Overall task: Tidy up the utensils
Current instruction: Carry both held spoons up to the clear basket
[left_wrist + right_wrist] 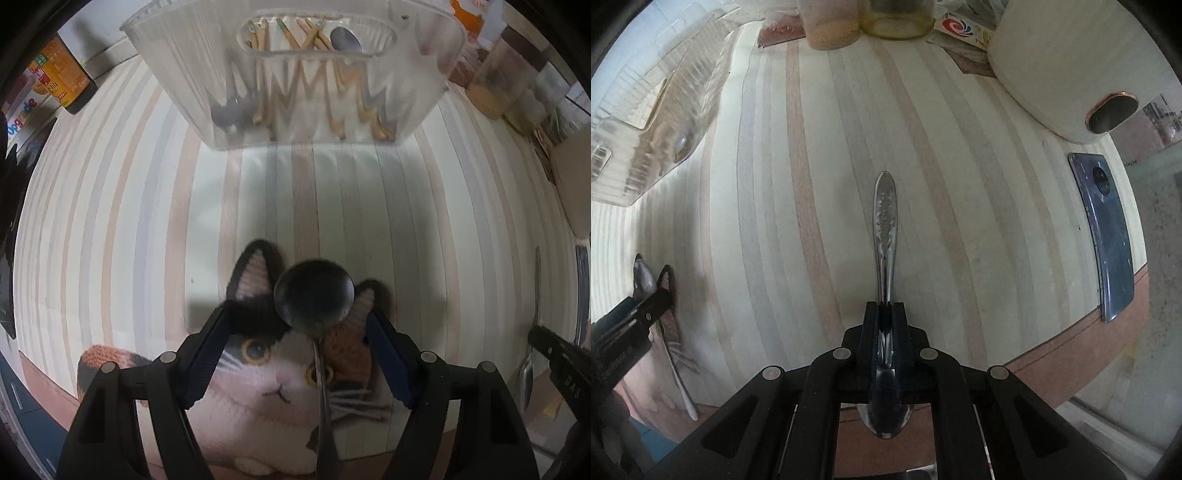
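Pale stripes of cream, grey and soft pink run along the smooth tabletop, whose rounded near edge is bordered in brown. At its far side a translucent ribbed plastic basket is seen, with an oval handle hole, and wooden chopsticks and a grey metal spoon are kept inside it. A knitted cat-face mat, white with black and orange patches, is laid near the front edge. Across this mat a dark metal spoon is placed, its round bowl pointing away and its thin handle running back toward the camera. The left gripper is held wide apart, with one black finger on each side of this spoon; contact with it cannot be confirmed. In the right wrist view the right gripper is clenched on a shiny steel spoon. The flat handle, embossed with a flower pattern, is pointed forward over the table, while the oval bowl is seen below, behind the fingers. A dark blue phone with a round camera is laid at the right edge, beside a smooth cream appliance. A dark bottle with an orange label is standing at the far left.
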Available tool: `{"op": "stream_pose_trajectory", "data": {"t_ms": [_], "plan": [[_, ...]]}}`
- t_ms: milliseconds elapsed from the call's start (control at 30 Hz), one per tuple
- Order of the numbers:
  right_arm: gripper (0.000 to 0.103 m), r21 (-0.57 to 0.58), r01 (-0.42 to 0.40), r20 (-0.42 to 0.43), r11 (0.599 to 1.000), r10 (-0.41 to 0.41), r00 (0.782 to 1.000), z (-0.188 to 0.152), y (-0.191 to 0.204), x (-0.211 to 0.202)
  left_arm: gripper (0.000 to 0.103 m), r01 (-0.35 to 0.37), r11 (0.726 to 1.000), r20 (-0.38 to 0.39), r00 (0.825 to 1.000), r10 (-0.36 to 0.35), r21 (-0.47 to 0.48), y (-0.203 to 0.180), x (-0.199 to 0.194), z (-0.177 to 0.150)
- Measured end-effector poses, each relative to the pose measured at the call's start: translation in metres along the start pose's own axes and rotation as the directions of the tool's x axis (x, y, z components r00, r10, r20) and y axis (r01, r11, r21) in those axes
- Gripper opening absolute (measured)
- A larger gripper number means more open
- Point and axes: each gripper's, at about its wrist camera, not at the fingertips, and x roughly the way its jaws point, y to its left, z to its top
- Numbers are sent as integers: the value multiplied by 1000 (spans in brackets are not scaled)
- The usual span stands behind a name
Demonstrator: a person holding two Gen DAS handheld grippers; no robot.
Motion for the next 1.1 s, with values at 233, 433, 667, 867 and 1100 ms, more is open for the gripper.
{"op": "stream_pose_trajectory", "data": {"t_ms": [233, 433, 667, 867, 1100], "plan": [[7, 0, 0, -1, 1000, 0, 1000, 12, 2, -10, 38, 9, 999, 27, 1000, -10, 47, 3, -9, 12], [7, -51, -101, -42, 994, 99, 994, 7, 44, -12, 38, -8, 998, 18, 1000, 7, 64, 23, -13, -1], [7, -176, -56, -27, 983, 52, 998, 4, 79, -25, 39, 25, 999, -6, 1000, -24, 23, 49, -17, -11], [8, -189, -55, -27, 980, 51, 998, 5, 84, -31, 40, 25, 1000, -2, 1000, -25, 12, 35, -26, -4], [7, -146, -71, -4, 987, 71, 997, -4, 77, -22, 38, 12, 1000, 4, 1000, -12, 25, 45, -16, -14]]}}
